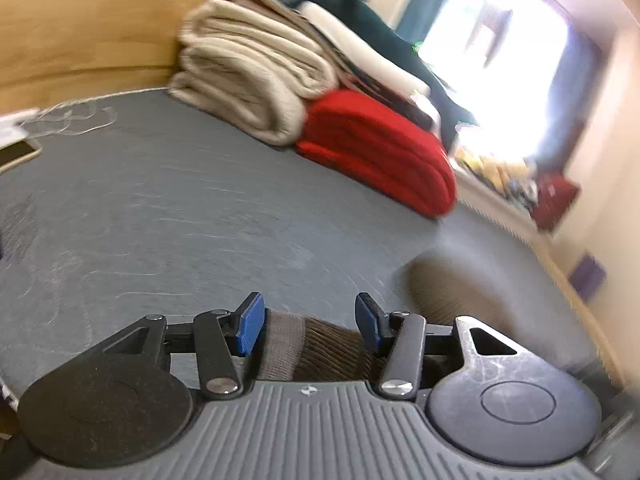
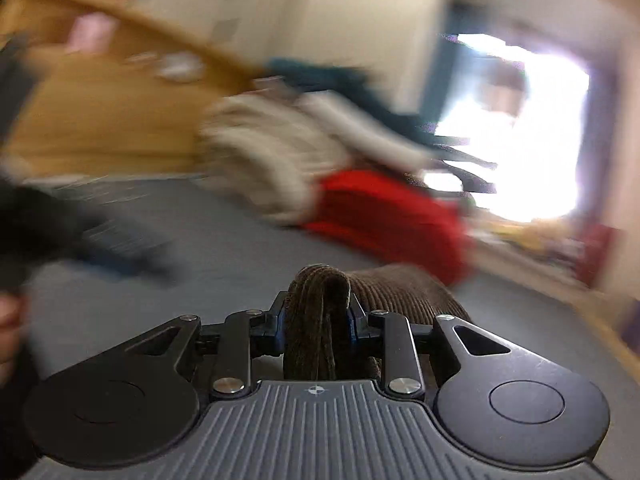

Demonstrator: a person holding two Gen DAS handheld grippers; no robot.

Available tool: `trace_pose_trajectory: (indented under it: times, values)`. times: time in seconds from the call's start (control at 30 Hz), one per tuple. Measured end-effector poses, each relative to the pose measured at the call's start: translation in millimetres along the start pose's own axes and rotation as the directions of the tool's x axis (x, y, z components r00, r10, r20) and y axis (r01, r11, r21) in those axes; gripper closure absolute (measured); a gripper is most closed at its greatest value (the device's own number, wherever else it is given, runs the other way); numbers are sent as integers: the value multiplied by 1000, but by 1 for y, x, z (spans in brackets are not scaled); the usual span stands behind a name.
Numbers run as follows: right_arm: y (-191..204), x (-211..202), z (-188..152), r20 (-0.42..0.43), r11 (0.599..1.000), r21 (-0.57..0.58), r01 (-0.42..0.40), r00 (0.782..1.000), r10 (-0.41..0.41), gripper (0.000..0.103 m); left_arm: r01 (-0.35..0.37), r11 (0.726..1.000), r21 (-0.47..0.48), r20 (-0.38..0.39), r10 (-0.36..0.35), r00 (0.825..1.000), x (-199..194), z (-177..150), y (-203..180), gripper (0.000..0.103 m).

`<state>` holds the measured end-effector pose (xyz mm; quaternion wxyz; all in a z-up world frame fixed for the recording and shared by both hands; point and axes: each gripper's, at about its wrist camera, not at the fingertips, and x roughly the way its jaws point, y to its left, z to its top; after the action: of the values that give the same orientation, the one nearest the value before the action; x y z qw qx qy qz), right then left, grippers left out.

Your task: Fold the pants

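1. Where the brown corduroy pants (image 2: 320, 320) bunch up, the right tongs (image 2: 318, 324) are clamped tight on a thick fold.
2. Left tongs (image 1: 310, 326) stand spread, the pants' ribbed cuff (image 1: 284, 344) lying loose between them above the grey bed (image 1: 180, 208).
3. Only the left view sharply shows a folded beige blanket (image 1: 248, 80), a red one (image 1: 380, 152) and a phone (image 1: 16, 154); no writing is legible.

Bed (image 1: 168, 208), grey cover. On it, relative to the left gripper (image 1: 310, 326): folded beige blanket (image 1: 248, 84) far ahead; red blanket (image 1: 380, 148) ahead-right, touching the beige; phone (image 1: 18, 154) and white cord (image 1: 76, 118) far left; brown pants (image 1: 448, 284) just right.
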<state>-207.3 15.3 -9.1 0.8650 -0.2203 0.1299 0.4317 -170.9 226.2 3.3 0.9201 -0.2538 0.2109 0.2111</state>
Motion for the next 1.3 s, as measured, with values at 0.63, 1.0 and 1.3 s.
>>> trace_pose_trajectory:
  times: [0.63, 1.0, 1.3]
  values:
    - [-176, -45, -102, -392, 825, 547, 144, 914, 100, 36, 119, 993, 26, -341, -103, 934, 122, -17, 2, 47]
    - [-191, -18, -133, -399, 643, 740, 196, 898, 185, 37, 161, 976, 148, -126, -143, 982, 84, -12, -14, 86]
    - [-158, 15, -117, -471, 805, 575, 145, 863, 182, 37, -192, 977, 86, -51, 197, 979, 76, -5, 11, 55]
